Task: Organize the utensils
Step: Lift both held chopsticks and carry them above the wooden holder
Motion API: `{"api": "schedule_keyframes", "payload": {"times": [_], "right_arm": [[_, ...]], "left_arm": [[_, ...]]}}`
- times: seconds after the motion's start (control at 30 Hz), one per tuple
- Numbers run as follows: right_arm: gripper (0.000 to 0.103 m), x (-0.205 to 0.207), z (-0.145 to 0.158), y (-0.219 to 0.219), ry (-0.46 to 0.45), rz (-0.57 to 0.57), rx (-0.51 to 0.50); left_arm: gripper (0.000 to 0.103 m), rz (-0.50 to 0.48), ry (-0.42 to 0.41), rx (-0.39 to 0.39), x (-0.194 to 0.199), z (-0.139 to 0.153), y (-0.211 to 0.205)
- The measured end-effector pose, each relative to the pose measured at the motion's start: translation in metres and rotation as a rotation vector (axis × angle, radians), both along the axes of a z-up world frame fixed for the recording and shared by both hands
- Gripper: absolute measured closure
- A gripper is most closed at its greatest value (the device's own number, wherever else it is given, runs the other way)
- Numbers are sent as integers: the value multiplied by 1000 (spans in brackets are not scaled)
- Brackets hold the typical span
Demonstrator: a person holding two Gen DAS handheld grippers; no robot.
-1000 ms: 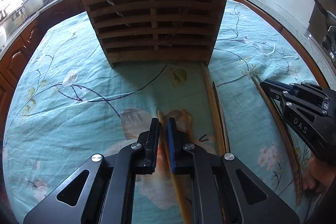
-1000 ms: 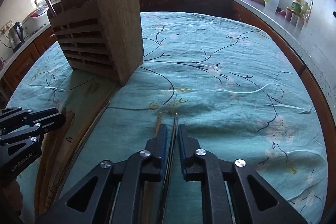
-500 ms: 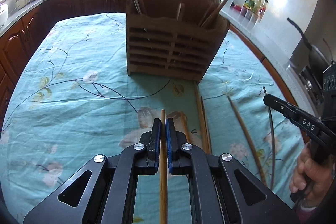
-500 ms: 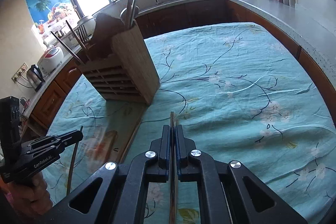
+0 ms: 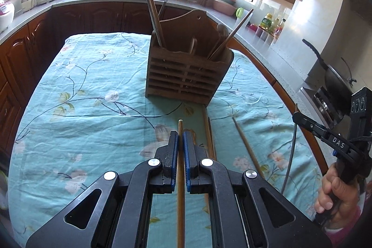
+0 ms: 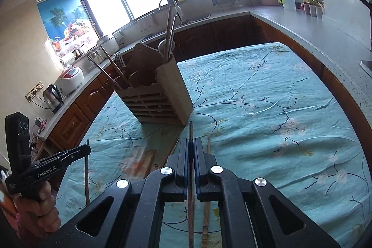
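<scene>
both grippers, left gripper (image 5: 180, 136) and right gripper (image 6: 190, 143), pinch single chopsticks.

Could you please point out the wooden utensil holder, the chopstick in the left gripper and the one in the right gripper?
wooden utensil holder (image 5: 183, 78), left wrist view, slatted front.
wooden chopstick (image 5: 180, 129), left wrist view, tip.
dark chopstick (image 6: 190, 131), right wrist view, tip.

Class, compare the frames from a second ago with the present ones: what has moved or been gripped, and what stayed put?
Both grippers shut and rose from the cloth: left gripper lifted a wooden chopstick, right gripper a dark chopstick. The wooden holder and loose chopsticks stayed.
</scene>
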State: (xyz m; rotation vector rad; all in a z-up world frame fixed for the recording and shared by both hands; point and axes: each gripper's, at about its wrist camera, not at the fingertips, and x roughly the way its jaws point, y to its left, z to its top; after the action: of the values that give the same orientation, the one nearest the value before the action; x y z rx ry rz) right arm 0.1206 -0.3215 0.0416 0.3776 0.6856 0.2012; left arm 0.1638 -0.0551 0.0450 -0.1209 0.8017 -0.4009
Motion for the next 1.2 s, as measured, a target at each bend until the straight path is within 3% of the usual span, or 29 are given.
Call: {"api": "schedule_keyframes", "payload": {"times": [0.3, 0.57, 0.93, 1.2], "right_arm": [[99, -19, 45, 3, -124, -2, -6], [99, -14, 65, 7, -178, 6, -6], [99, 1, 84, 13, -226, 7, 4], [99, 34, 113, 14, -301, -21, 25]], "left_arm": [[99, 1, -95, -39, -17, 38, 14], [99, 17, -167, -61, -19, 68, 23], [99, 44, -228, -73, -1, 92, 29], [99, 82, -343, -87, 26, 131, 28]]}}
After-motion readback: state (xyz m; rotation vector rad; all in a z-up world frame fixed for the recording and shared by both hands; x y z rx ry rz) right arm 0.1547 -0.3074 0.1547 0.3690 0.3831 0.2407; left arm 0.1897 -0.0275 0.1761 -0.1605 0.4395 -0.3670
